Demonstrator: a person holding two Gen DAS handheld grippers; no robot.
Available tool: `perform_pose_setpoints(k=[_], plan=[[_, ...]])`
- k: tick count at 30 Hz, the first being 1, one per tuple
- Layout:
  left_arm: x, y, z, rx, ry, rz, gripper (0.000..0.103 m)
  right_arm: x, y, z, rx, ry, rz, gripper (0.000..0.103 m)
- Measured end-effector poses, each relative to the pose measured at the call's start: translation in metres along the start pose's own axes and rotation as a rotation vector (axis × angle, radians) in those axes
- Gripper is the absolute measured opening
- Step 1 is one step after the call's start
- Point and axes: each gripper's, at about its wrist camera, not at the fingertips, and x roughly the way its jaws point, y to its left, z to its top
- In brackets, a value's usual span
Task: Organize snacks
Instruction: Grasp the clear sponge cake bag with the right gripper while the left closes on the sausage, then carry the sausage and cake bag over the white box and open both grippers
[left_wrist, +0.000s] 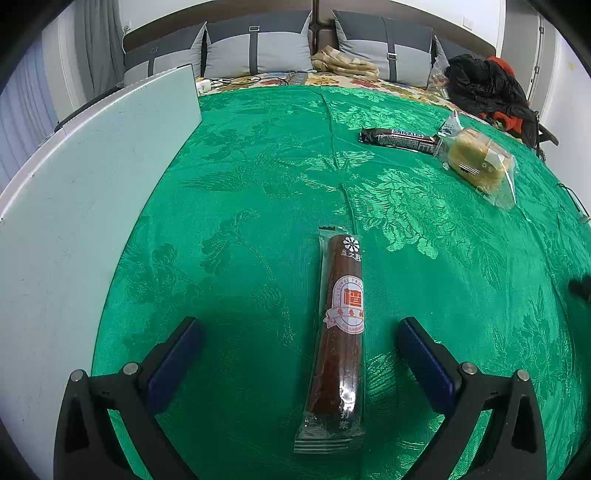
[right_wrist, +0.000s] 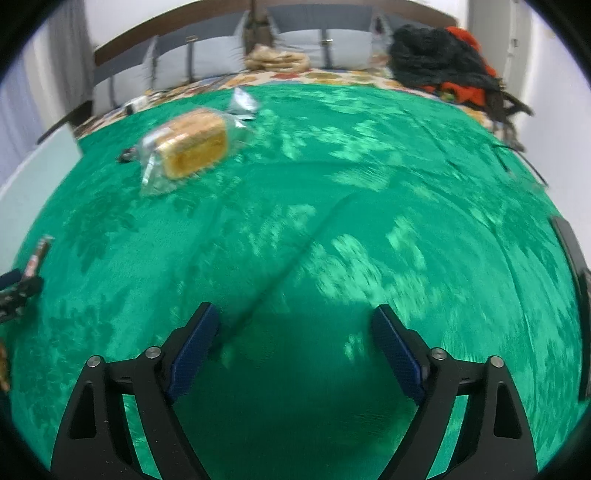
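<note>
A long brown fruit roll in a clear wrapper (left_wrist: 341, 332) lies lengthwise on the green tablecloth (left_wrist: 240, 192). My left gripper (left_wrist: 299, 332) stands open around its near half, one finger on each side, not touching it. Farther right lie a Snickers bar (left_wrist: 399, 139) and a wrapped yellow cake (left_wrist: 476, 160). In the blurred right wrist view, my right gripper (right_wrist: 295, 325) is open over bare green cloth (right_wrist: 369, 221). The wrapped cake (right_wrist: 192, 146) lies far left of it, and the fruit roll's end (right_wrist: 37, 254) shows at the left edge beside the other gripper.
A pale flat board (left_wrist: 92, 184) covers the table's left side. Behind the table are a sofa with grey cushions (left_wrist: 258, 48), folded cloth (left_wrist: 343, 62) and a black and orange heap of clothes (left_wrist: 487, 85). A dark object (right_wrist: 576, 280) sits at the right edge.
</note>
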Motion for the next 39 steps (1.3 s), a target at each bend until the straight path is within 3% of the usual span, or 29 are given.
perform_pose_setpoints(k=[5,9,12,13,15,18,20,24,29,32,34,35,36,39], plan=[[0.001,0.0,0.001,0.0,0.0,-0.002,0.103,-0.005,0.006,0.079,-0.023,-0.055,0.156,0.088],[0.001,0.0,0.0,0.0,0.0,-0.002,0.103,0.029,0.04,0.144,-0.154,0.055,0.27,0.088],[0.001,0.0,0.0,0.0,0.0,-0.002,0.103,0.074,0.085,0.167,-0.366,0.208,0.227,0.088],[0.001,0.0,0.0,0.0,0.0,-0.003,0.103,0.09,0.098,0.165,-0.427,0.261,0.198,0.088],[0.001,0.0,0.0,0.0,0.0,-0.003,0.103,0.112,0.117,0.163,-0.502,0.316,0.182,0.097],[0.001,0.0,0.0,0.0,0.0,-0.004,0.103,0.136,0.127,0.159,-0.45,0.371,0.154,0.098],[0.001,0.0,0.0,-0.001,0.0,-0.004,0.103,0.134,0.125,0.159,-0.373,0.325,0.156,0.094],[0.001,0.0,0.0,0.0,0.0,-0.004,0.103,0.105,0.108,0.141,-0.214,0.212,0.215,0.076],[0.0,0.0,0.001,0.004,0.001,-0.002,0.103,0.043,0.085,0.081,-0.019,0.147,0.317,0.076],[0.0,-0.003,0.002,0.033,0.052,-0.021,0.102,0.005,0.073,0.034,0.078,0.116,0.382,0.076],[-0.008,-0.008,0.001,0.043,0.087,-0.031,0.086,-0.015,0.064,0.001,0.14,0.084,0.391,0.076],[-0.014,-0.013,-0.001,0.058,0.076,-0.036,0.059,-0.024,0.061,-0.015,0.159,0.071,0.382,0.076],[-0.018,-0.017,-0.003,0.076,0.066,-0.042,0.022,-0.03,0.059,-0.026,0.168,0.052,0.37,0.076],[-0.024,-0.028,-0.009,0.119,0.048,-0.037,0.019,-0.048,0.062,-0.039,0.112,0.03,0.332,0.076]])
